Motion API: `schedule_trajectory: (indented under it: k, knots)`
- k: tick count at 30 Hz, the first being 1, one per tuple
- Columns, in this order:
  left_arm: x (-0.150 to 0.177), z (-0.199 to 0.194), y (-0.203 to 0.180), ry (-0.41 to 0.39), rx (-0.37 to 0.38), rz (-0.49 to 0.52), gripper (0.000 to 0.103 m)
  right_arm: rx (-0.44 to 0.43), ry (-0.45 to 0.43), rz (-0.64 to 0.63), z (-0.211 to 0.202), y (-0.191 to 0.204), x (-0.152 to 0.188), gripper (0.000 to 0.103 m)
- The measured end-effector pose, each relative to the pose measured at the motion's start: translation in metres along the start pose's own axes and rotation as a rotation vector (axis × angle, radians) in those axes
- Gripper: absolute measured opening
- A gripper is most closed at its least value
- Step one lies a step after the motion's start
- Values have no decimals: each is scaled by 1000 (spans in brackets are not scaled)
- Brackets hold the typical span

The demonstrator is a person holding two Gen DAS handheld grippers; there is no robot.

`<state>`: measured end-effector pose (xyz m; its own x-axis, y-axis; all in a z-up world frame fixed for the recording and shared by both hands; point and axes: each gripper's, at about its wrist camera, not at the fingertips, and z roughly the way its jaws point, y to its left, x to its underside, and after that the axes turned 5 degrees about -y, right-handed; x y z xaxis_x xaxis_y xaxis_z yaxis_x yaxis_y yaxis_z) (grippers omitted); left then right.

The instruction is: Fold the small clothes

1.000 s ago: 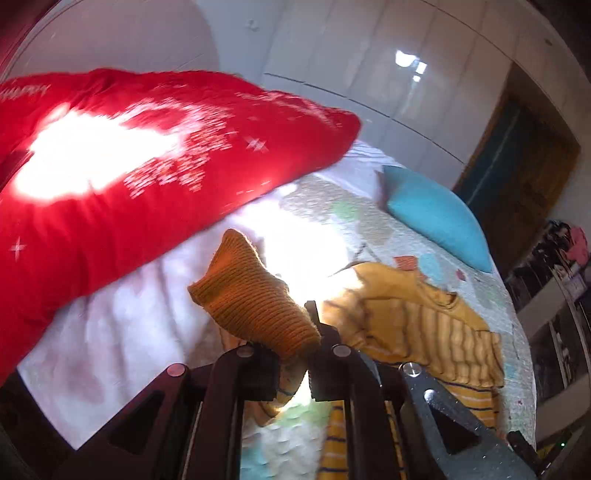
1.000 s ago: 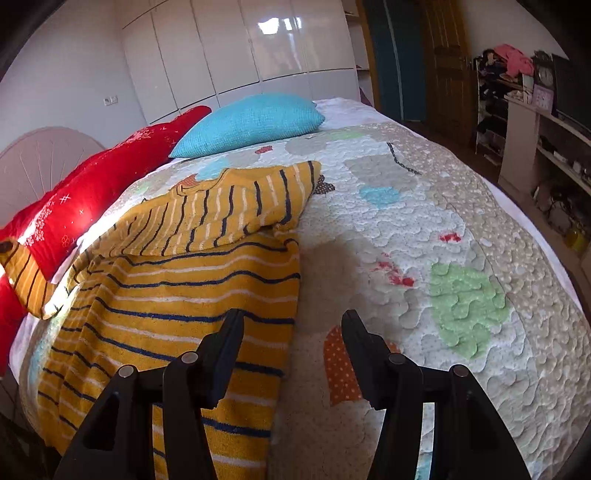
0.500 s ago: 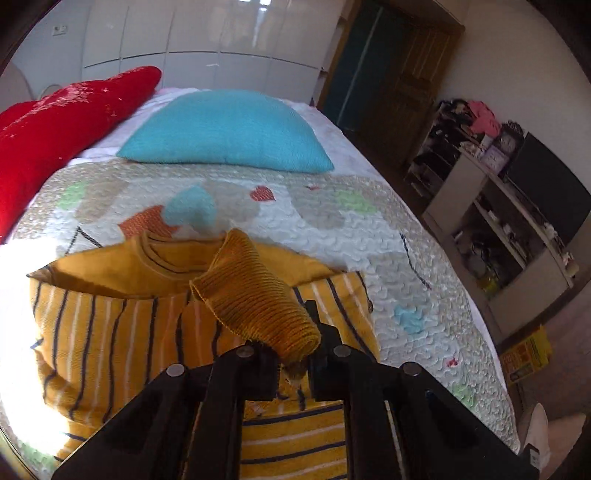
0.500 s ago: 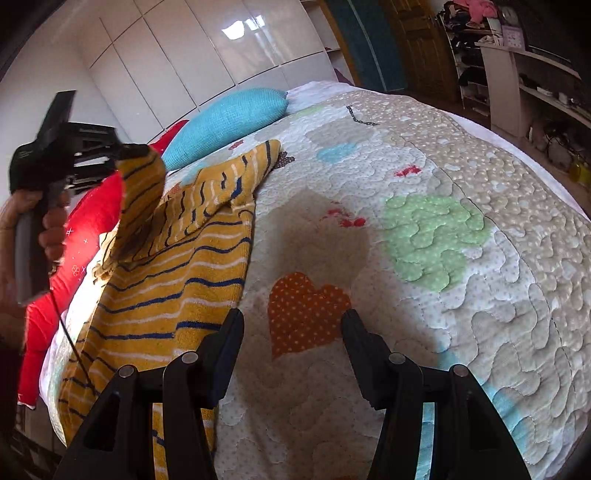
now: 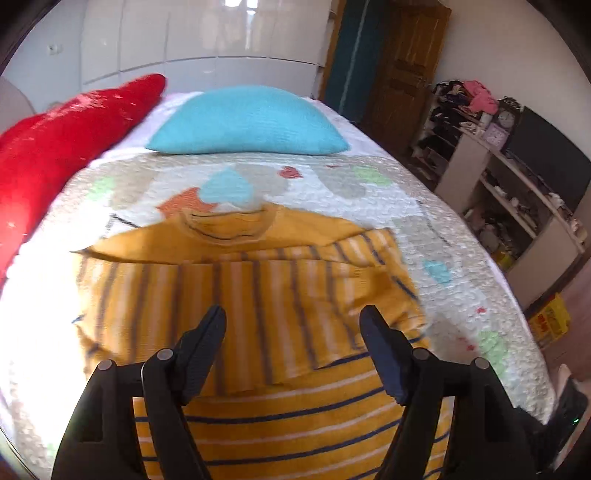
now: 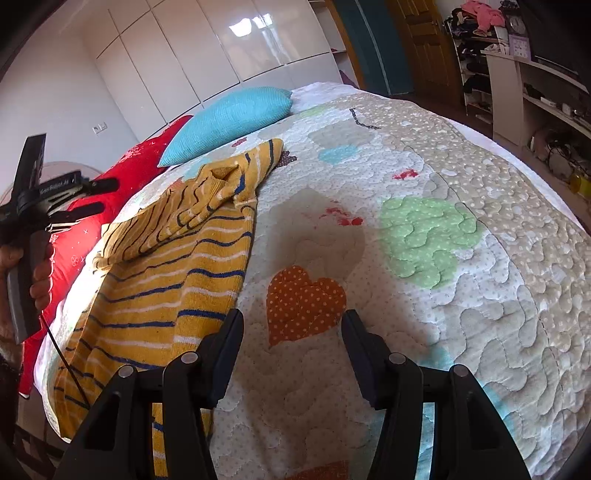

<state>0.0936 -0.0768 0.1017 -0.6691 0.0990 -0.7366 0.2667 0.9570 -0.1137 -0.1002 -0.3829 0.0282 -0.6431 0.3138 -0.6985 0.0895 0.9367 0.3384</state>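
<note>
A mustard-yellow sweater with dark and white stripes (image 5: pixel 258 295) lies flat on the quilted bed cover (image 5: pixel 443 236). Both sleeves are folded across its chest. My left gripper (image 5: pixel 293 325) is open and empty, held above the sweater's middle. In the right wrist view the sweater (image 6: pixel 166 280) lies to the left. My right gripper (image 6: pixel 291 325) is open and empty over the bare quilt (image 6: pixel 461 258), just right of the sweater's edge, near an orange heart patch (image 6: pixel 303 302). The left gripper (image 6: pixel 103 195) shows at far left there, open, above the sweater.
A turquoise pillow (image 5: pixel 247 122) and a red pillow (image 5: pixel 55 147) lie at the head of the bed. White wardrobe doors (image 5: pixel 203 33) stand behind. Shelves with clutter (image 5: pixel 509 192) and a wooden door (image 5: pixel 402 66) are to the right of the bed.
My left gripper carried the sleeve cuff over the chest, opened and let it go; the sleeve now lies folded across the sweater. My right gripper stayed open and swung slightly right over the quilt.
</note>
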Motion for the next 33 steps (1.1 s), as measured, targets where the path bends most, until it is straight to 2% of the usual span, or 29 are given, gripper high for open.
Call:
schedule_trajectory:
  k: [5,9,11,13,16,17,19,21,23,25,29,31,33]
  knots:
    - [5,0,96,18,-283,-96,74,2,-3,-57,-2,20,-16,62]
    - [3,20,140,58,-368,-100,74,-33,-21,-133,11,55,-46,62]
    - [2,43,154,133,-363,-92,74,-79,-31,-151,27,74,-69,63]
    - [5,66,170,203,-365,-120,74,-137,5,-147,58,91,-90,63]
    - [16,88,195,255,-323,-251,76,-196,91,-133,117,114,-110,63]
    - [19,92,203,258,-299,-308,81,-201,121,-132,136,119,-114,63]
    - [23,91,213,232,-268,-381,83,-190,172,-97,171,118,-119,63]
    - [24,91,214,225,-254,-383,84,-186,186,-5,193,100,-123,61]
    - [25,89,210,222,-254,-350,84,-194,165,65,195,87,-128,57]
    - [25,84,207,221,-254,-325,84,-162,141,69,190,82,-131,57]
    - [25,57,212,191,-281,-342,84,5,99,-14,166,74,-135,61]
    - [28,37,215,163,-301,-344,84,13,89,-54,150,70,-132,62]
    - [35,19,216,149,-289,-358,84,31,81,-86,130,65,-126,65]
